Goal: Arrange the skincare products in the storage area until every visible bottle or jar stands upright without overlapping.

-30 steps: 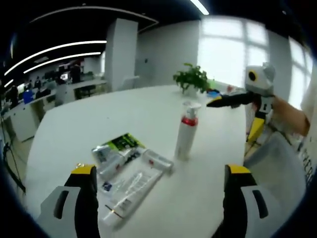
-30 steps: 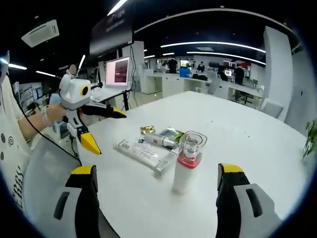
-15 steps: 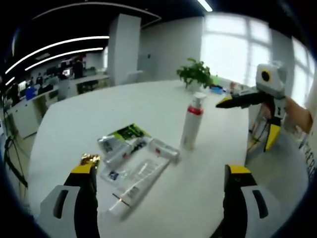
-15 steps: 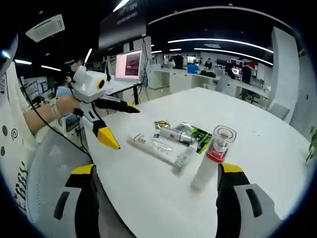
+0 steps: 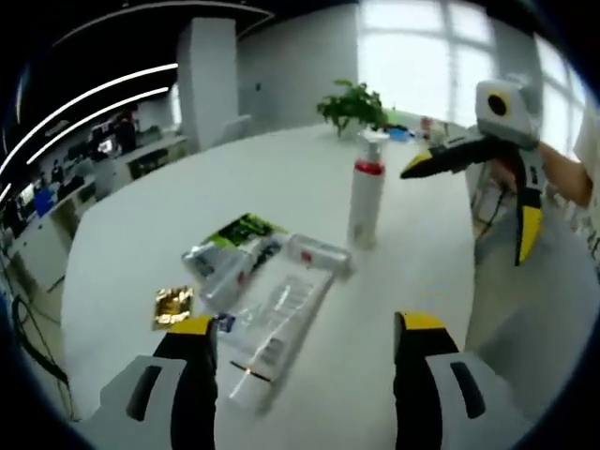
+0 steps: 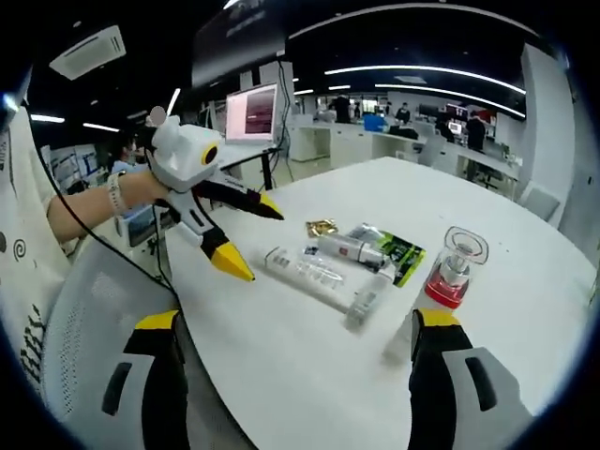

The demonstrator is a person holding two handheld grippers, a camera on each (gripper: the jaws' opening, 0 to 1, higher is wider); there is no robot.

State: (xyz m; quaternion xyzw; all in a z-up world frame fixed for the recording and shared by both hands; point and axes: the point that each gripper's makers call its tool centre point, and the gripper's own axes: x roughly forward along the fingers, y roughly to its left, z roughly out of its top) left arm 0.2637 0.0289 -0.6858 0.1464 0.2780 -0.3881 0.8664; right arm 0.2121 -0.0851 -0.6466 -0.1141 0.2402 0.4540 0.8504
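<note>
A white bottle (image 5: 364,202) with a red band and a clear cap stands upright on the white table (image 5: 141,216). Left of it, several items lie flat in a cluster: a long clear tube (image 5: 277,314), a white tube (image 5: 225,277), a green sachet (image 5: 239,232) and a small gold packet (image 5: 173,305). My left gripper (image 5: 307,328) hovers open just short of the clear tube. The right gripper (image 5: 469,211) hangs open beside the bottle. In the right gripper view the bottle (image 6: 442,291) stands by my open right gripper (image 6: 295,323), and the left gripper (image 6: 251,239) points at the tubes (image 6: 309,272).
A potted plant (image 5: 352,103) stands at the table's far edge. A grey mesh chair (image 6: 84,356) sits at the near edge, below a person's hand (image 6: 103,202). Desks and a lit monitor (image 6: 251,112) fill the office behind.
Both cameras have shifted. The left gripper has come nearer the lying tubes and its jaws stand a little closer together. The bottle and tubes have not moved on the table.
</note>
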